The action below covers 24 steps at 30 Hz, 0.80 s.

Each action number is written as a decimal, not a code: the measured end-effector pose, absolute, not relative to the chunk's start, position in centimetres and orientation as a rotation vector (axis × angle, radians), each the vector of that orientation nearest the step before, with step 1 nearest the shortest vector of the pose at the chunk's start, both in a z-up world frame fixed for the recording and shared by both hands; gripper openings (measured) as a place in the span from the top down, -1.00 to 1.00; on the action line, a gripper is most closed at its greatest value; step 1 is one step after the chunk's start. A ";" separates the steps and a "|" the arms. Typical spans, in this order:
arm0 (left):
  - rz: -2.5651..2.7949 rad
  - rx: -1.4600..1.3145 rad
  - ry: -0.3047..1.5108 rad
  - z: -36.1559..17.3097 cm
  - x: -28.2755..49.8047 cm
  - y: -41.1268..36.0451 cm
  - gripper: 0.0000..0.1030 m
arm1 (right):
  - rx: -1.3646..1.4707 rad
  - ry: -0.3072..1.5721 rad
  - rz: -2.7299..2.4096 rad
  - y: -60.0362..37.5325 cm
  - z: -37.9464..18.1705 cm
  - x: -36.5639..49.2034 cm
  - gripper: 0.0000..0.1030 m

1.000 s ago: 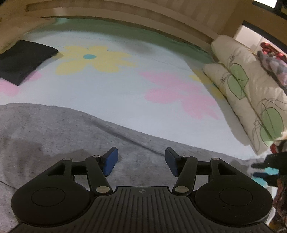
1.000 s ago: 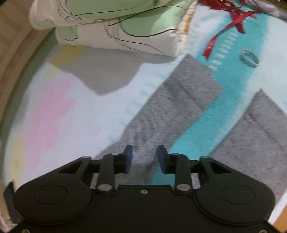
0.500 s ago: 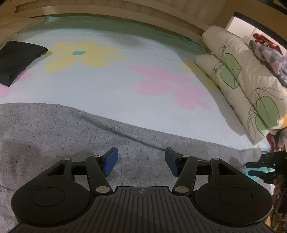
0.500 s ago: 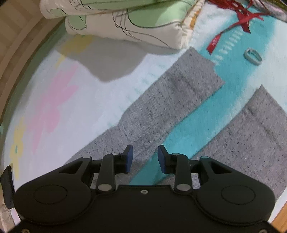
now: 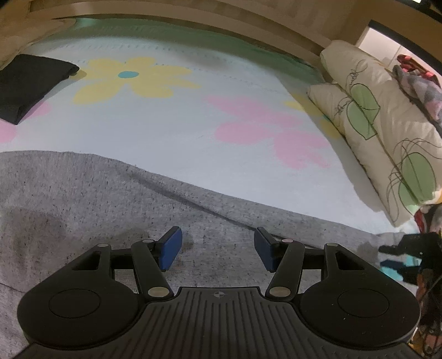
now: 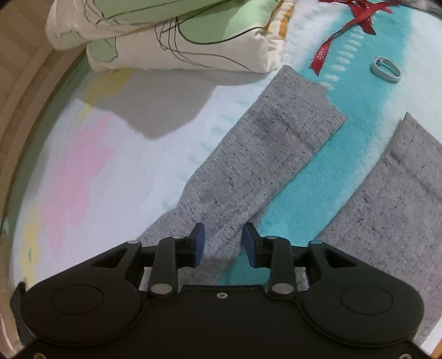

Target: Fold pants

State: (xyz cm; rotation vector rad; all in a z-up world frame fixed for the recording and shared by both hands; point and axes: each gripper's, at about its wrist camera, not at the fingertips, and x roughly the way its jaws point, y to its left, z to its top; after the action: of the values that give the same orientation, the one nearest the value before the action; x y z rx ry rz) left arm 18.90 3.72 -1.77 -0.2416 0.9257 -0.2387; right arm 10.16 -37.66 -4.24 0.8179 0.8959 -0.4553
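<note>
Grey speckled pants [image 5: 83, 198] lie spread flat on a flowered bedsheet. In the left wrist view my left gripper [image 5: 218, 248] is open and empty, low over the upper part of the pants. In the right wrist view my right gripper [image 6: 222, 244] is open and empty above the inner edge of one leg [image 6: 262, 154]. The other leg [image 6: 400, 198] lies apart to the right, with teal sheet between them. The right gripper also shows at the right edge of the left wrist view [image 5: 408, 254].
Two cream pillows with green leaves [image 5: 386, 132] [image 6: 179, 36] lie along the far side. A folded black cloth [image 5: 25, 82] sits at the far left. A red ribbon [image 6: 345, 30] and a small ring [image 6: 385, 69] lie beyond the leg ends. A wooden bed frame [image 5: 193, 13] borders the sheet.
The right gripper has pulled back and risen, so more of both legs shows. The left gripper has shifted slightly over the pants. Both stay open.
</note>
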 end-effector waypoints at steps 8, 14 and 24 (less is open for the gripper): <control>-0.225 -0.267 0.952 -3.0 19.3 4.2 -0.08 | 0.835 0.825 -0.488 -38.6 -3.7 11.6 0.75; -0.184 -0.405 1.007 -4.5 22.2 6.9 -0.10 | 0.677 0.869 -0.538 -36.7 -3.2 12.4 0.83; -0.115 -0.603 1.035 -6.6 27.9 10.0 -0.35 | 0.707 0.833 -0.515 -36.8 -1.3 11.7 0.83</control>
State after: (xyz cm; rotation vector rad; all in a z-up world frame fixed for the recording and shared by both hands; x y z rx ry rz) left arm 27.89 9.96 -6.57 -0.6033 1.0346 -0.1146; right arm 11.74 -36.78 -1.27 0.7067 0.8326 -0.5148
